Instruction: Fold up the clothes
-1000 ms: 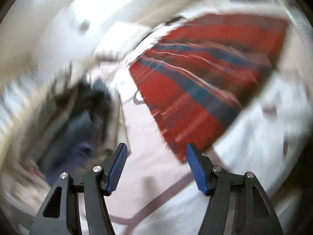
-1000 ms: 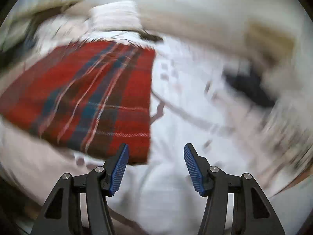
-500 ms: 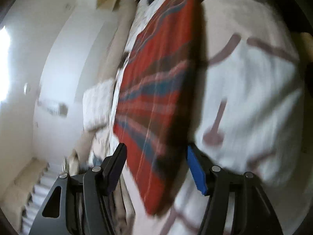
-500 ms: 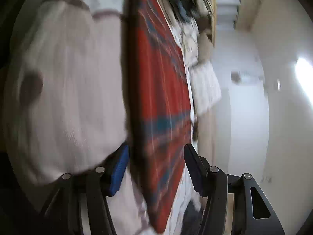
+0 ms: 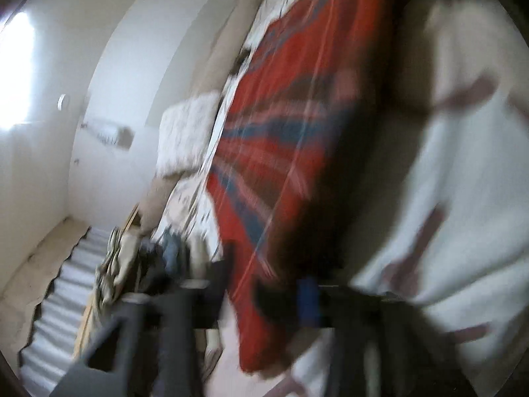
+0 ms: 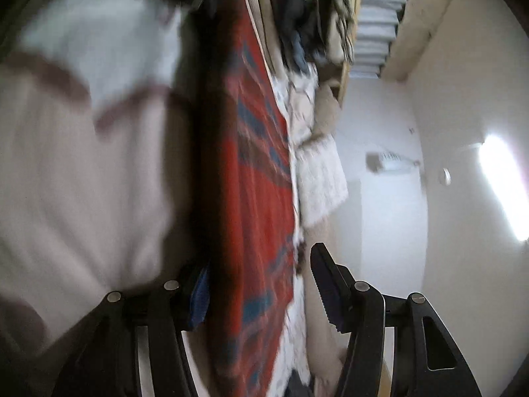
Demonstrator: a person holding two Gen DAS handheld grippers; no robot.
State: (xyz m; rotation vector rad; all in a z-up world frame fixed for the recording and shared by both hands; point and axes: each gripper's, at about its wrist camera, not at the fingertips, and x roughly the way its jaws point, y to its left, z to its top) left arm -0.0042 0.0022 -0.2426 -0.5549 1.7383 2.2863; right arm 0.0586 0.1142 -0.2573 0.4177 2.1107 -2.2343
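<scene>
A red plaid garment with blue and white stripes (image 5: 287, 139) lies flat on a white bed cover with brown line patterns (image 5: 463, 172). Both views are rolled sideways and blurred. My left gripper (image 5: 264, 297) is open, its fingers straddling the garment's near edge. My right gripper (image 6: 261, 284) is open too, and the garment's edge (image 6: 258, 198) runs between its fingers. Neither gripper is closed on the cloth.
A white fluffy pillow (image 5: 188, 135) rests at the bed's head against a beige headboard (image 5: 218, 46). A heap of dark and blue clothes (image 5: 158, 261) sits beside the bed. White walls (image 6: 463, 132) and a white corrugated surface (image 5: 59, 314) surround the bed.
Both grippers have rolled sideways and dropped to the garment's edges. A second ago they hovered open above the bed; now each straddles an edge of the plaid cloth.
</scene>
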